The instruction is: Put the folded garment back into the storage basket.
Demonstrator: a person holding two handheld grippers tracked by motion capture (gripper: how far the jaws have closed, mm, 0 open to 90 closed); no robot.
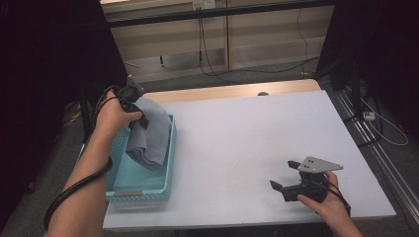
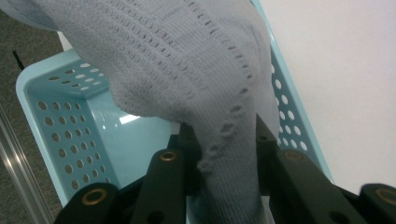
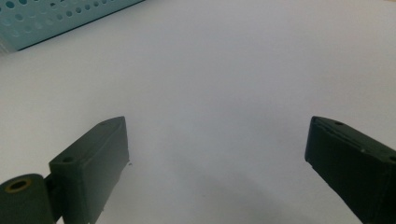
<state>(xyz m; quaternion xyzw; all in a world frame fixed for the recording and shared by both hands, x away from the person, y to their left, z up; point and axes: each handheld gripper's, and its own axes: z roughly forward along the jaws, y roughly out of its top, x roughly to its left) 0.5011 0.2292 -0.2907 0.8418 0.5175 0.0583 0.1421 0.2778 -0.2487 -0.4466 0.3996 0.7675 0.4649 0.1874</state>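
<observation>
A grey-blue knitted cloth (image 1: pixel 150 133) hangs from my left gripper (image 1: pixel 138 118) over the light blue perforated basket (image 1: pixel 165 168) at the table's left side. In the left gripper view the cloth (image 2: pixel 196 79) is pinched between the black jaws, my left gripper (image 2: pixel 224 133) shut on it, with the basket (image 2: pixel 60 126) below. My right gripper (image 1: pixel 284 175) rests low over the white table near the front right, jaws wide apart. Between its fingers in the right gripper view, my right gripper (image 3: pixel 217 140) holds nothing over the bare tabletop.
The white tabletop (image 1: pixel 247 128) stretches between the basket and the right hand. A basket corner (image 3: pixel 56 18) appears at the top left of the right gripper view. Cables (image 1: pixel 207 54) and floor lie beyond the table's far wooden edge.
</observation>
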